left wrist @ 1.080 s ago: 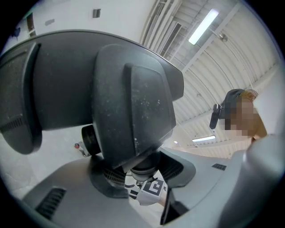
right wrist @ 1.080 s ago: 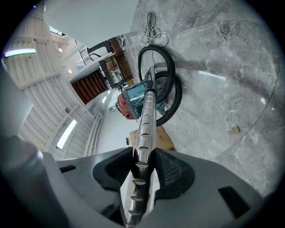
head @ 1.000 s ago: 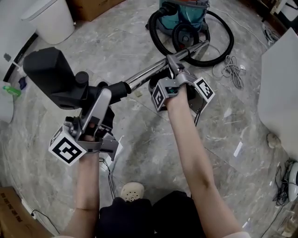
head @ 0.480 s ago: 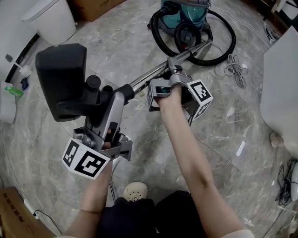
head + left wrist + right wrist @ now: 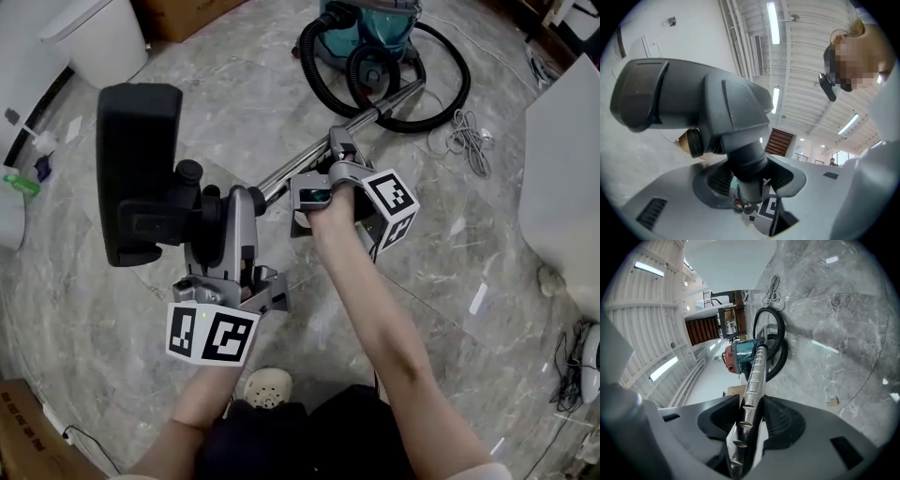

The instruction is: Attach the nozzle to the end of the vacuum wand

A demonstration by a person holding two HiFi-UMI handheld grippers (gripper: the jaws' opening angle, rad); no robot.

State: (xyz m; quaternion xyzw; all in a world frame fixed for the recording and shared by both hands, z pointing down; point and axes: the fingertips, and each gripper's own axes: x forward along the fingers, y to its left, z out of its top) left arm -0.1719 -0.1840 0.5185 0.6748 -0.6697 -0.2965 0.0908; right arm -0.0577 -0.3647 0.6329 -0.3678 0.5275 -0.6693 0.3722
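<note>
Fingers (image 5: 788, 177) of the left gripper (image 5: 751, 185) are closed at a middling width on the round neck of the dark grey nozzle (image 5: 693, 101), with a ribbed pad pressed on each side of it. In the head view the left gripper (image 5: 236, 204) sits at about 8 o'clock from the picture's middle. The nozzle (image 5: 139, 173) stands above it with its broad head running toward 12 o'clock and its neck turned toward 3 o'clock.

On the right gripper (image 5: 749, 420) the fingers (image 5: 783, 422) are set narrow and clamp the shiny metal wand (image 5: 757, 363), which runs straight out between them. In the head view the right gripper (image 5: 339, 155) is just past centre toward 1 o'clock. The wand (image 5: 380, 112) slants from 2 o'clock down toward 8 o'clock, and its near end comes up to the nozzle's neck beside the left gripper. Whether the two are pushed fully together cannot be told.

The wand's far end joins a black hose (image 5: 452, 89) that loops round a teal vacuum cleaner (image 5: 373, 26) at 12 o'clock on the grey marble floor (image 5: 234, 89). A coil of pale cable (image 5: 465, 141) lies at 2 o'clock, just beside the hose. A white bin (image 5: 101, 37) stands at 11 o'clock, and a cardboard box (image 5: 21, 439) sits at 7 o'clock
</note>
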